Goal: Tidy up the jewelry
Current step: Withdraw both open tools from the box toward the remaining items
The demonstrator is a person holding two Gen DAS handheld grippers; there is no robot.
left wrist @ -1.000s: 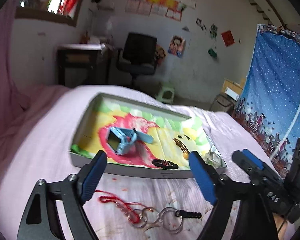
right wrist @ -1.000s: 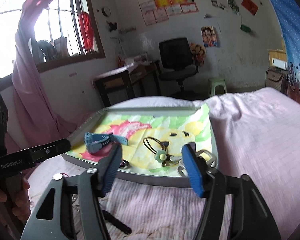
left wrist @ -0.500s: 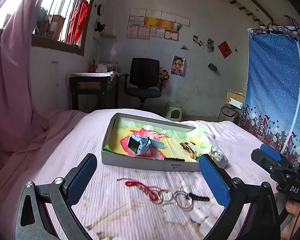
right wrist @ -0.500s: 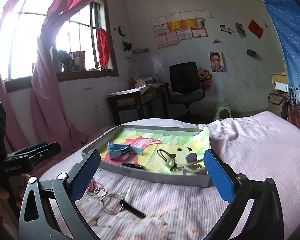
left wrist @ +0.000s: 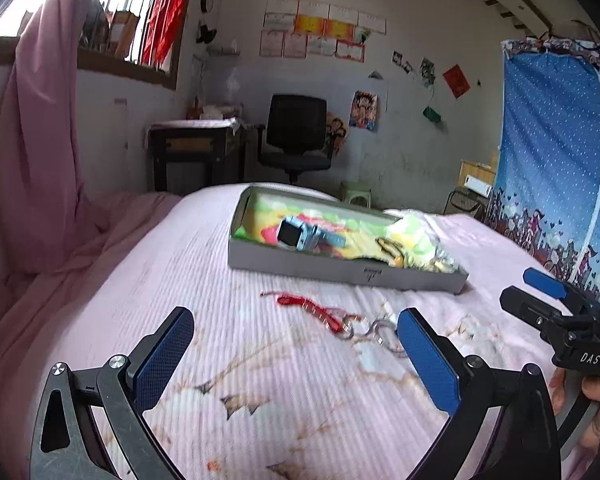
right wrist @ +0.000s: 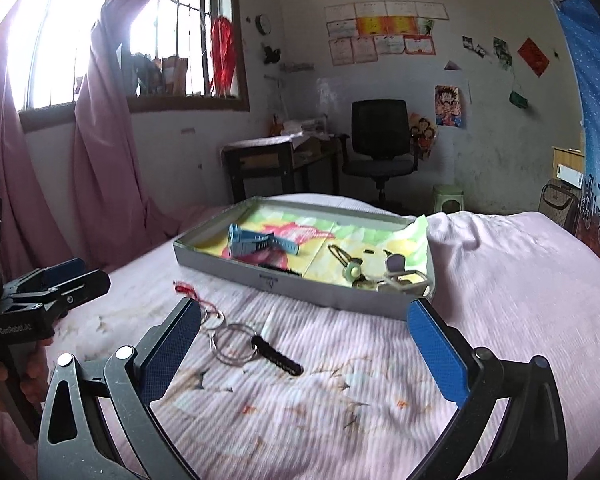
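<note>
A grey shallow box (left wrist: pixel 340 271) (right wrist: pixel 296 280) with a colourful lining lies on the pink bed. In it are a blue watch (left wrist: pixel 300 236) (right wrist: pixel 256 242), a hair tie with a green bead (right wrist: pixel 350 266), a black band (right wrist: pixel 278 268) and a clear clip (right wrist: pixel 404 278). In front of the box lie a red cord (left wrist: pixel 312 308) (right wrist: pixel 186 290) joined to metal key rings (left wrist: pixel 376 330) (right wrist: pixel 234 342) with a black tag (right wrist: pixel 278 356). My left gripper (left wrist: pixel 296 348) is open, empty, near the rings. My right gripper (right wrist: pixel 304 340) is open, empty, above the rings.
The pink bedsheet (left wrist: pixel 260 380) covers the whole work surface. A pink curtain (left wrist: pixel 32 160) hangs at left. A dark desk (right wrist: pixel 276 164), a black office chair (right wrist: pixel 380 148) and a green stool (right wrist: pixel 448 196) stand beyond the bed. A blue curtain (left wrist: pixel 556 184) hangs at right.
Both grippers have pulled back from the box and opened wide. The cord, rings and box items lie as before.
</note>
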